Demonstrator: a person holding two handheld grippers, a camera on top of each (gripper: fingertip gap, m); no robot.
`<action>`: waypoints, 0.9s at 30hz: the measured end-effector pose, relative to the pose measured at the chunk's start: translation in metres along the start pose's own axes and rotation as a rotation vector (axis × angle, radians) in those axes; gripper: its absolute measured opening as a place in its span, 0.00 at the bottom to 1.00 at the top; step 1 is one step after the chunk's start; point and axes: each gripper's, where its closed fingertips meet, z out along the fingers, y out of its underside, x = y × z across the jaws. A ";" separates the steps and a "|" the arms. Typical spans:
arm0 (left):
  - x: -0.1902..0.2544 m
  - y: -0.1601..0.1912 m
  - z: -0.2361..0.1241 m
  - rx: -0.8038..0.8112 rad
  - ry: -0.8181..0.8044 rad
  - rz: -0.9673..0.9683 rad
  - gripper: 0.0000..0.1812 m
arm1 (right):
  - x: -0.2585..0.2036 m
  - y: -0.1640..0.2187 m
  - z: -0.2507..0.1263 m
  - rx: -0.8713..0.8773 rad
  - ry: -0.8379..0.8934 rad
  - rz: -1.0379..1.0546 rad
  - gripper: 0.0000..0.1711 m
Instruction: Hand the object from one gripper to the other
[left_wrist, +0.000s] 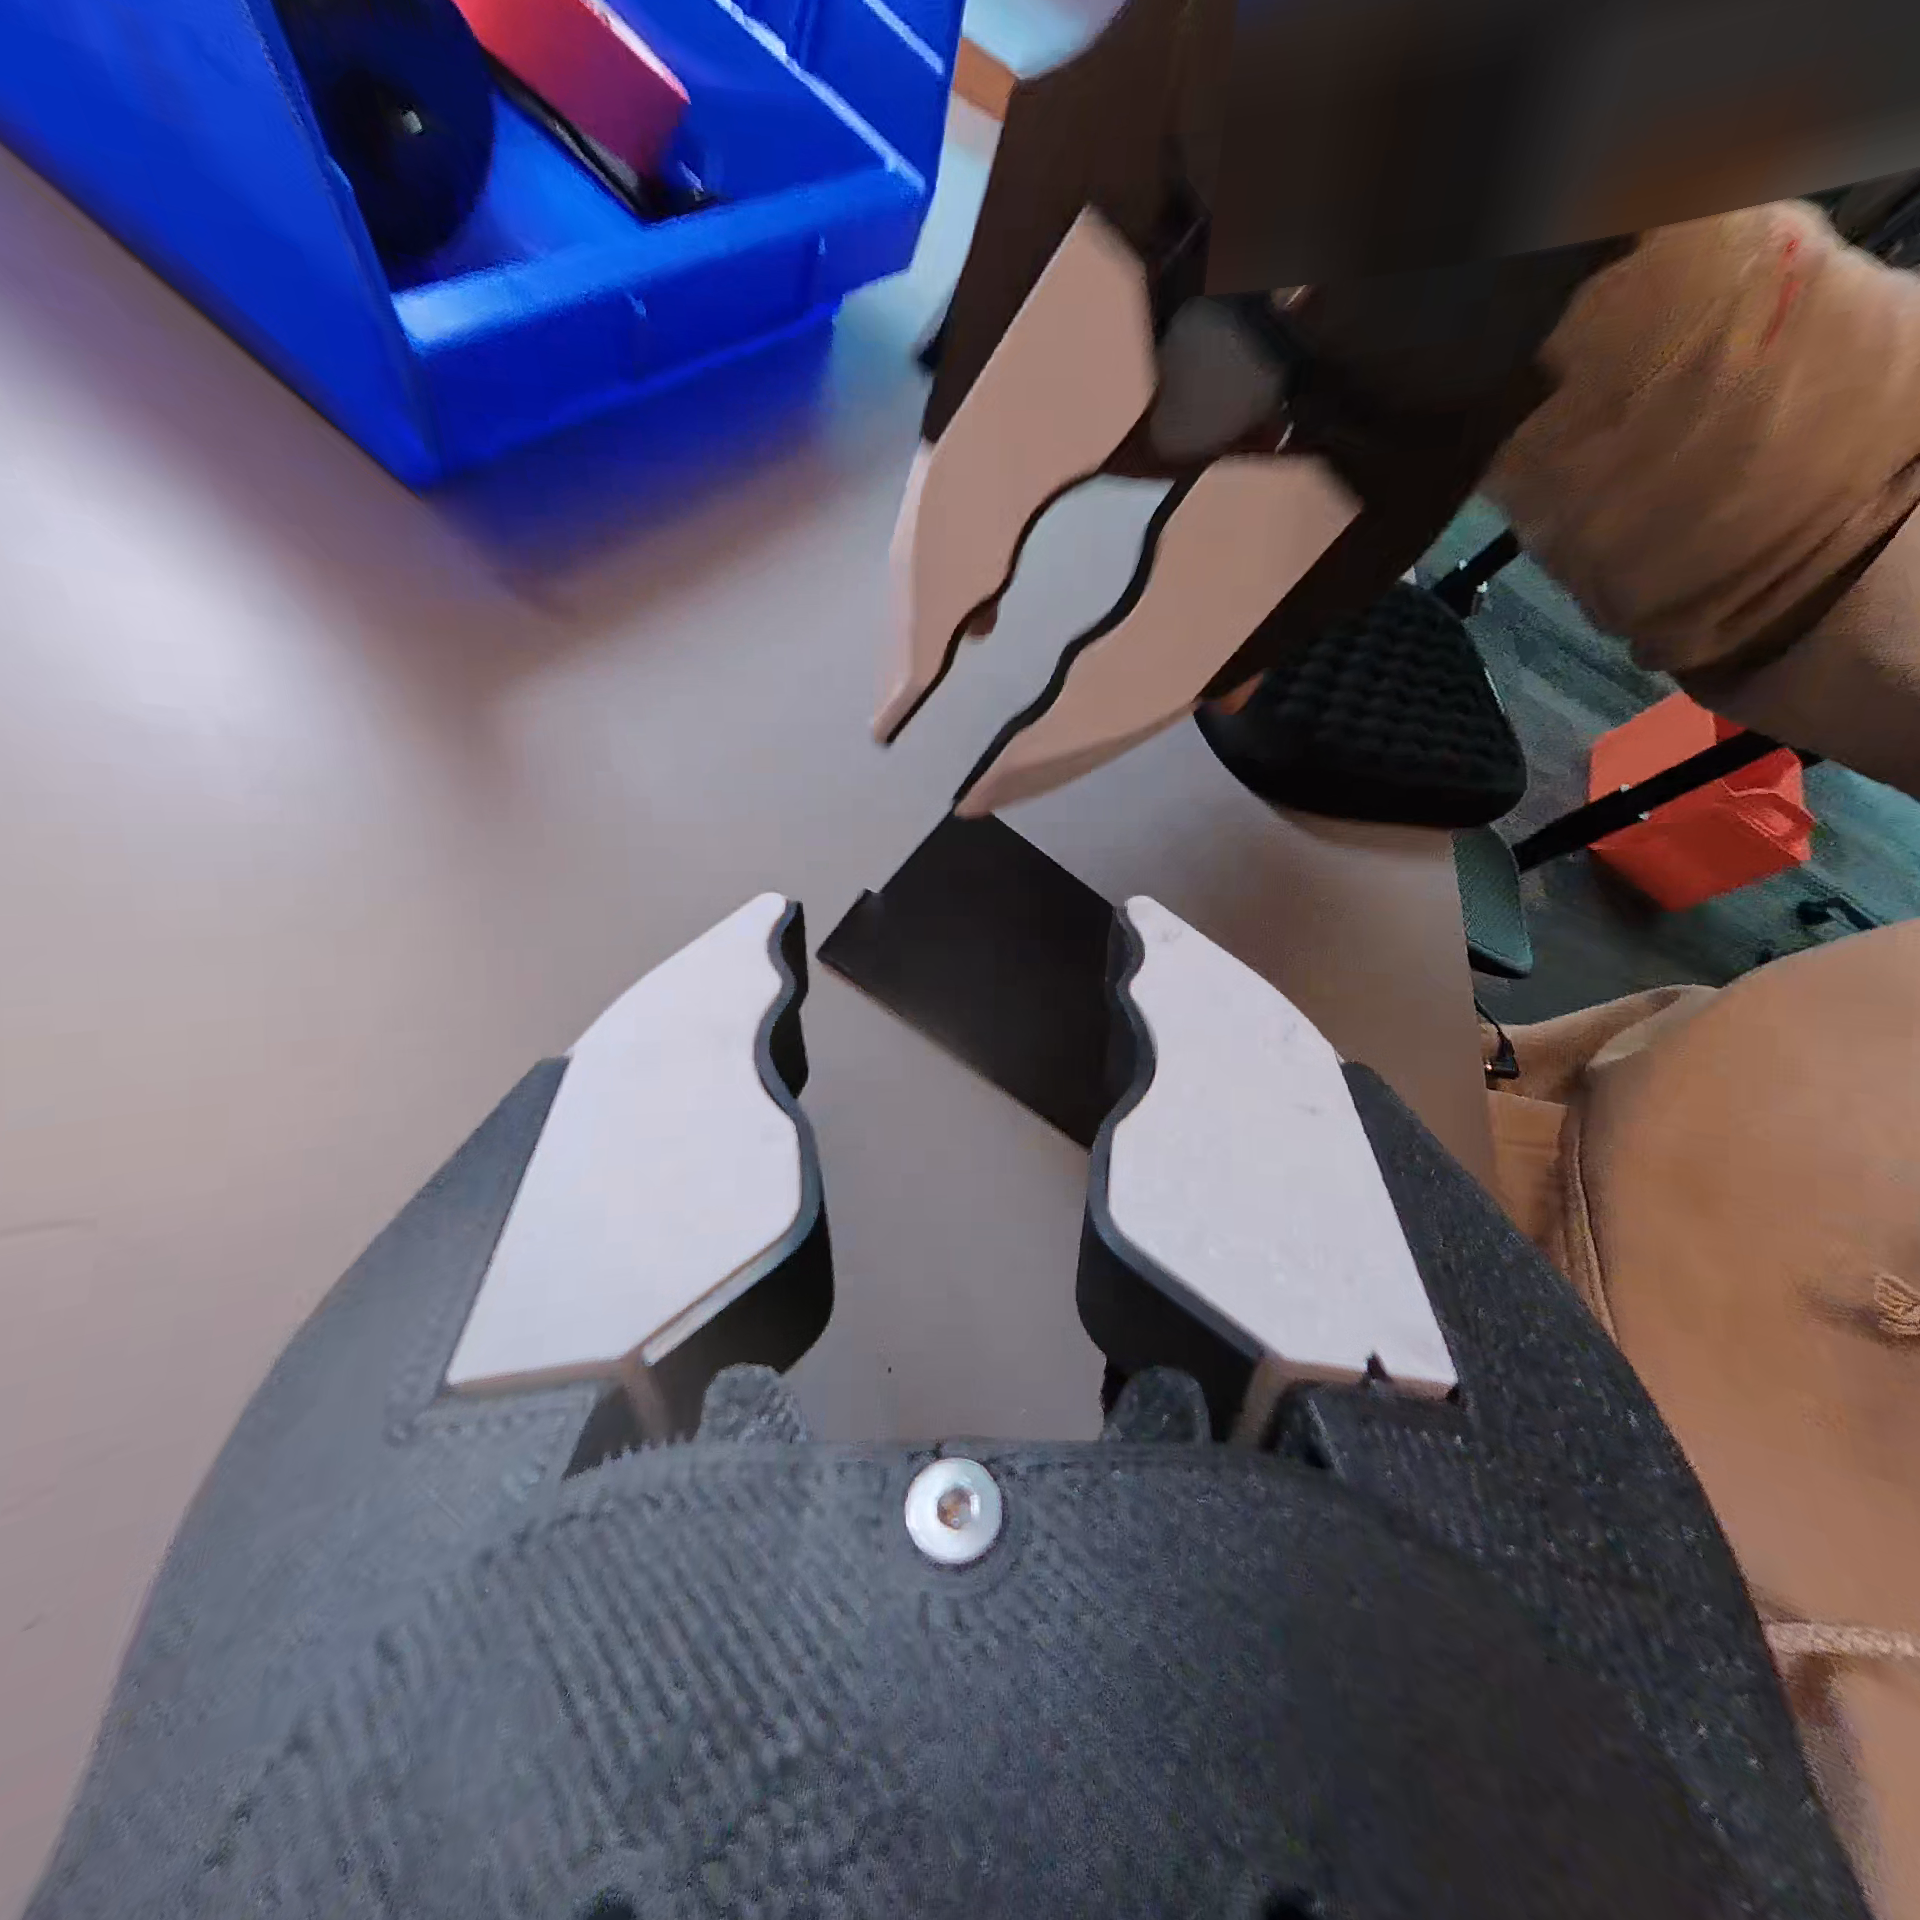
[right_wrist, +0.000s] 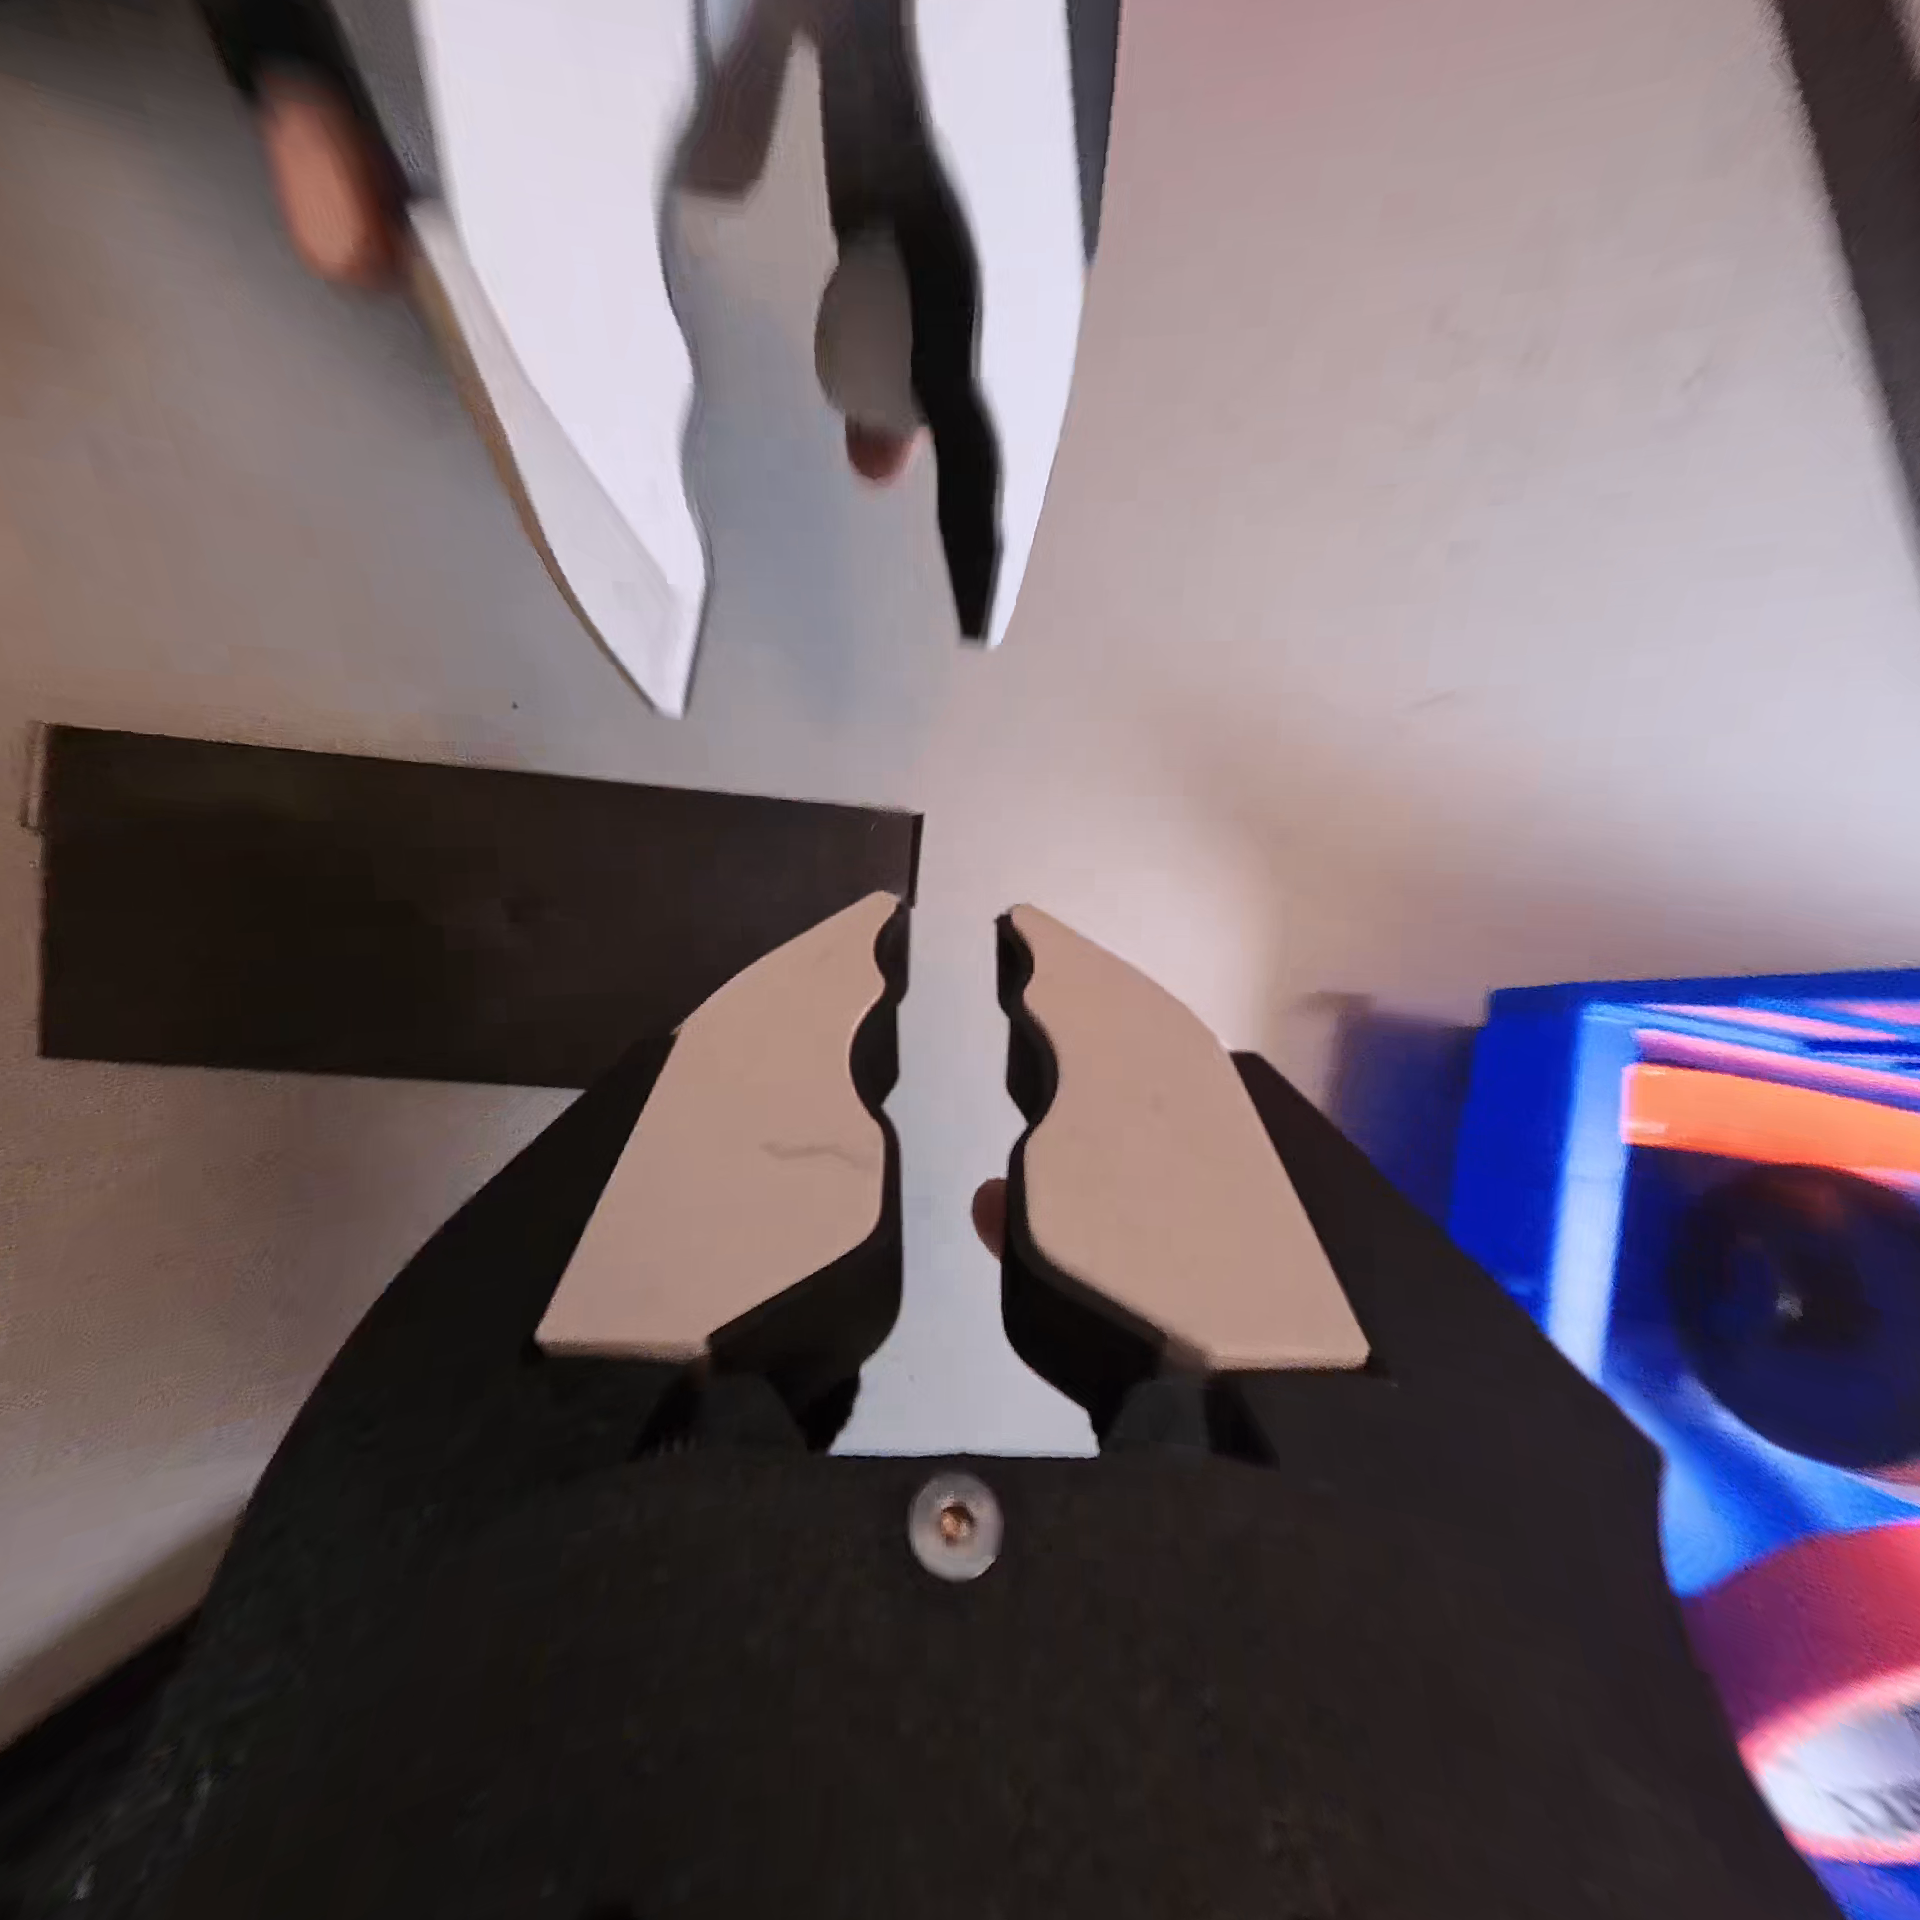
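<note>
A flat black rectangular object (left_wrist: 966, 987) lies on the pale table. In the left wrist view it sits just past my left gripper (left_wrist: 961, 925), which is open; the right finger hides one end of it. My right gripper (left_wrist: 925, 774) comes in from above, its lower fingertip at the object's far corner. In the right wrist view my right gripper (right_wrist: 951, 912) is narrowly open and empty. The object (right_wrist: 416, 904) stretches to the left, its right end by the left fingertip. The left gripper (right_wrist: 831, 675) hangs open opposite.
A blue bin (left_wrist: 582, 312) with a red box and a dark roll stands at the back left, and shows at the right of the right wrist view (right_wrist: 1538, 1143). A person in brown clothing (left_wrist: 1704, 1195) is at the right. An orange box (left_wrist: 1704, 821) and a black seat (left_wrist: 1371, 717) lie beyond the table edge. Tip to tip, the grippers are about 5 cm apart. Left tips and right tips are each some 25 cm from the black seat (left_wrist: 1371, 717).
</note>
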 end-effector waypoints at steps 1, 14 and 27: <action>0.000 -0.004 -0.004 0.021 -0.011 0.011 0.30 | -0.001 0.006 0.010 -0.008 -0.014 0.022 0.11; 0.001 0.027 -0.034 0.035 -0.205 0.125 0.29 | -0.017 0.014 0.054 -0.075 -0.205 0.140 0.07; 0.026 0.056 -0.006 -0.020 -0.023 -0.002 0.34 | -0.041 -0.032 0.023 -0.020 -0.362 0.119 0.00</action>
